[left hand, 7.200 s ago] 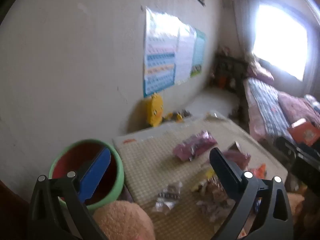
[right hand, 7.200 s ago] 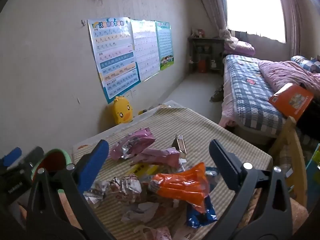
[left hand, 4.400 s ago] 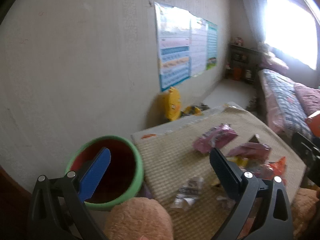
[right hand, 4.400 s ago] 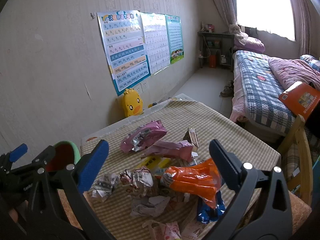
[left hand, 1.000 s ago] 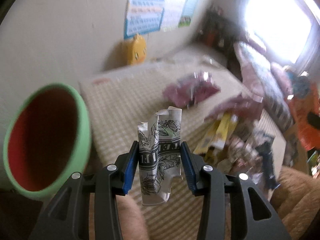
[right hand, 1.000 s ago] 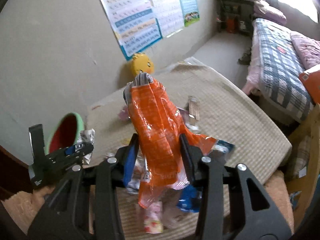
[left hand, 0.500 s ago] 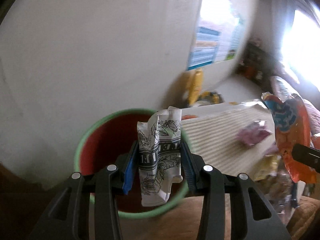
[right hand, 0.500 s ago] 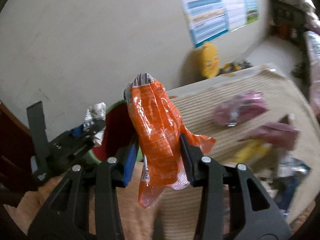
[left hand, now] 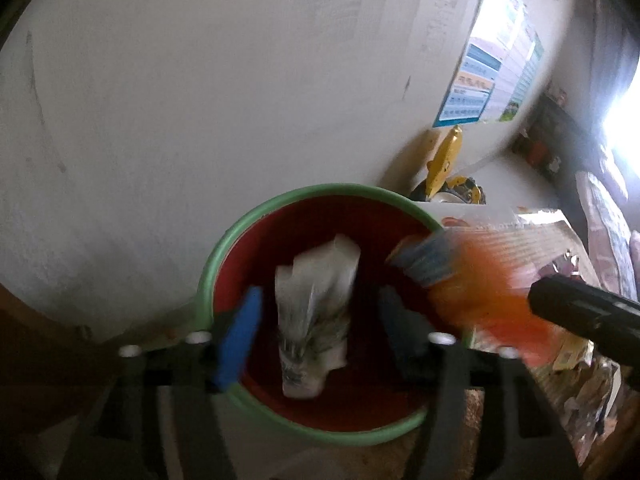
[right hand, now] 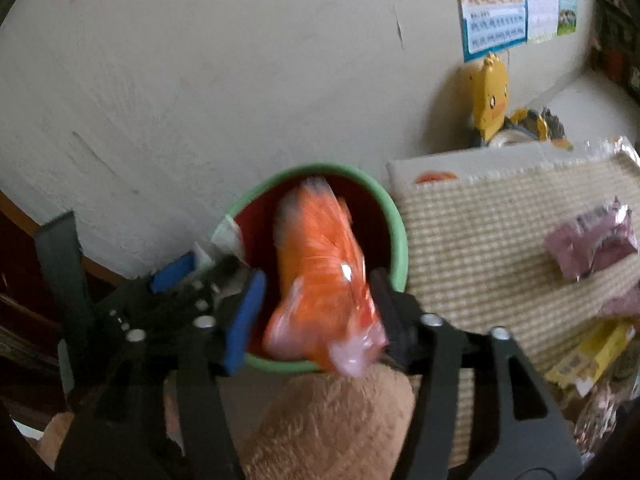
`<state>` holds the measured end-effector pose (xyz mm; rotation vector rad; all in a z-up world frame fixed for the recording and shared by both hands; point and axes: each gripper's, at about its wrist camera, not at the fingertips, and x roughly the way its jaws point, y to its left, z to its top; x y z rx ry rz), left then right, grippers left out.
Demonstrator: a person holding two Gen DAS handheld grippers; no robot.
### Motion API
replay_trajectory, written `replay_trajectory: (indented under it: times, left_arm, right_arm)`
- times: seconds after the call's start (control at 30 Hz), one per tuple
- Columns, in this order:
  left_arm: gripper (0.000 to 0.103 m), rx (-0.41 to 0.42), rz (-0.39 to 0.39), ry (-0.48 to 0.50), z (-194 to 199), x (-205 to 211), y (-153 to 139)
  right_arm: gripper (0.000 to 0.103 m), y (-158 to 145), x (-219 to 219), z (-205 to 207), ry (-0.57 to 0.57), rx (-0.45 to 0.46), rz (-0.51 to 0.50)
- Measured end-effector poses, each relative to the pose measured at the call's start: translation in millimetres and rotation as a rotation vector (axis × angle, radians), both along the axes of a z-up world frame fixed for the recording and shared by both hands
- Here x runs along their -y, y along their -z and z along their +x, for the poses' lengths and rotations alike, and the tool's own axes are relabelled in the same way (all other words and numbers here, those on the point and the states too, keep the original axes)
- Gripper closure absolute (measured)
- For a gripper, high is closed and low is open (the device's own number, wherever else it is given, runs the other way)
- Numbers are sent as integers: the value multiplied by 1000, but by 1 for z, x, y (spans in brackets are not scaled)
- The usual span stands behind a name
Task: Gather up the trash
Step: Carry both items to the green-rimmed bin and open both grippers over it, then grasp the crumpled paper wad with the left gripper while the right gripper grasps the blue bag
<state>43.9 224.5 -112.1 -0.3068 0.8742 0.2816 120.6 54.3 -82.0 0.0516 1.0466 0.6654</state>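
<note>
Orange wrapper (right hand: 320,264) and white wrapper (left hand: 316,312) are seen loose between the opening jaws of right claw (right hand: 316,312) and left claw (left hand: 316,332) over the bin (left hand: 208,280).

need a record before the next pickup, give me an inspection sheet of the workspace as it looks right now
surface: checked woven mat on a low table beside the bin.
job's things: red bin with green rim; white printed wrapper and orange snack bag over its mouth, both blurred.
clutter: pink wrappers and yellow packet on the mat.
grippers: left gripper jaws opening, clear of the white wrapper between them; right gripper jaws opening, orange bag between them, contact unclear.
cables: nothing seen.
surroundings: yellow duck toy and wall charts against the wall; tan plush below the bin.
</note>
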Motion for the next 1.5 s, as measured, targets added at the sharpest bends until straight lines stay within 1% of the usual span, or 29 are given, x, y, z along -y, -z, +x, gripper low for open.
replay_trajectory:
  times: [0.03, 0.17, 0.27, 0.4, 0.5, 0.57, 0.6, 0.63, 0.73, 0.87, 0.9, 1.0, 1.07, 1.17, 1.23, 1.37, 1.43, 1.5]
  left_arm:
    - [37, 6, -3, -3, -1, 1, 0]
    - [37, 2, 18, 5, -9, 2, 1]
    - [37, 7, 11, 8, -9, 6, 0]
    - [37, 13, 24, 51, -6, 21, -7]
    - [37, 40, 98, 112, -7, 45, -22]
    - [37, 56, 133, 143, -7, 56, -31]
    - [38, 65, 147, 158, -8, 63, -36]
    - [38, 81, 146, 171, -9, 70, -43]
    - [38, 120, 83, 195, -6, 83, -58]
    - [38, 118, 26, 290, -1, 120, -65]
    - [38, 110, 6, 336, 1, 137, -64]
    - [38, 87, -31, 432, 0, 172, -58]
    - [38, 66, -39, 508, 0, 204, -53]
    - [39, 25, -45, 587, 0, 238, -41]
    - [39, -7, -55, 638, 1, 259, -33]
    - [39, -81, -40, 707, 9, 296, -13]
    - [38, -117, -59, 723, 16, 308, -6]
    - [38, -145, -50, 718, 21, 319, 3]
  right_arm:
    - [35, -2, -1, 0, -1, 9, 6]
    - [35, -8, 9, -11, 4, 30, 3]
    - [35, -15, 28, -19, 30, 42, 18]
    - [35, -29, 58, -26, 76, 87, 14]
    - [35, -44, 94, -34, 140, 137, 4]
    - [35, -48, 117, -39, 188, 162, -15]
    - [32, -50, 132, -44, 218, 174, -33]
    - [29, -51, 147, -49, 249, 184, -54]
    - [29, -45, 190, -66, 339, 195, -136]
    - [29, -21, 246, -82, 463, 155, -222]
    - [29, -12, 264, -86, 508, 125, -239]
    - [29, 4, 301, -91, 588, 62, -231]
    - [29, 9, 318, -93, 628, 52, -231]
    - [29, 15, 333, -94, 653, 57, -229]
    - [29, 17, 342, -96, 669, 53, -205]
    - [29, 25, 360, -101, 701, 38, -178]
    - [29, 26, 366, -103, 716, 28, -159]
    - [29, 26, 370, -104, 728, 24, -142]
